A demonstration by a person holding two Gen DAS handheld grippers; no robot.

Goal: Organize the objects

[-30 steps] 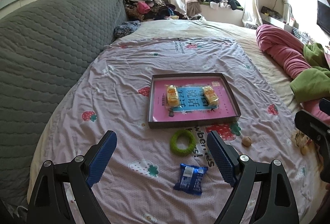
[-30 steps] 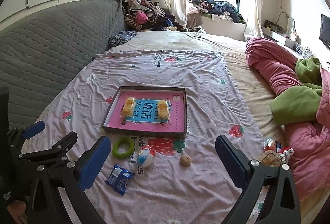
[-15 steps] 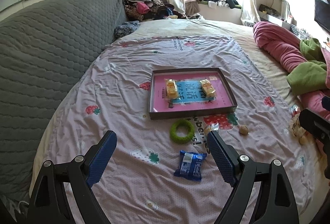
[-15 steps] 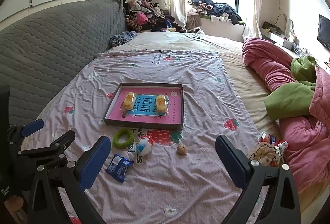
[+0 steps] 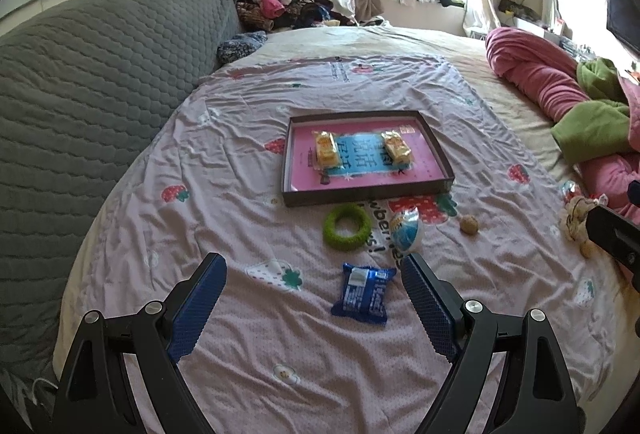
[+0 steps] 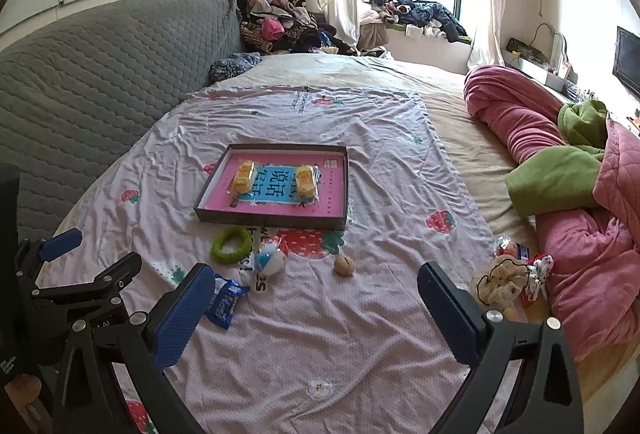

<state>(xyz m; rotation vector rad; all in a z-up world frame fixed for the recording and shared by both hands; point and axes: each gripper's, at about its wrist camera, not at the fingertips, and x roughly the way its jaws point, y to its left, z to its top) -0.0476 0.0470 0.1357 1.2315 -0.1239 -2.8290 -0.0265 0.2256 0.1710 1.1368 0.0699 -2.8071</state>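
A brown tray with a pink and blue floor lies on the bed and holds two yellow snack packs. In front of it lie a green ring, a blue and white pouch, a small tan ball and a blue snack packet. My left gripper hangs open above the blue packet, apart from it. My right gripper is open over bare sheet, with nothing between its fingers.
A grey quilted headboard runs along the left. Pink and green blankets are heaped on the right, with a pile of small toys and wrappers beside them. Clothes are piled by the window at the far end.
Both grippers have drawn back from the tray and sunk a little, so the objects look smaller and farther. The pouch has come into the left wrist view. Both stay open.
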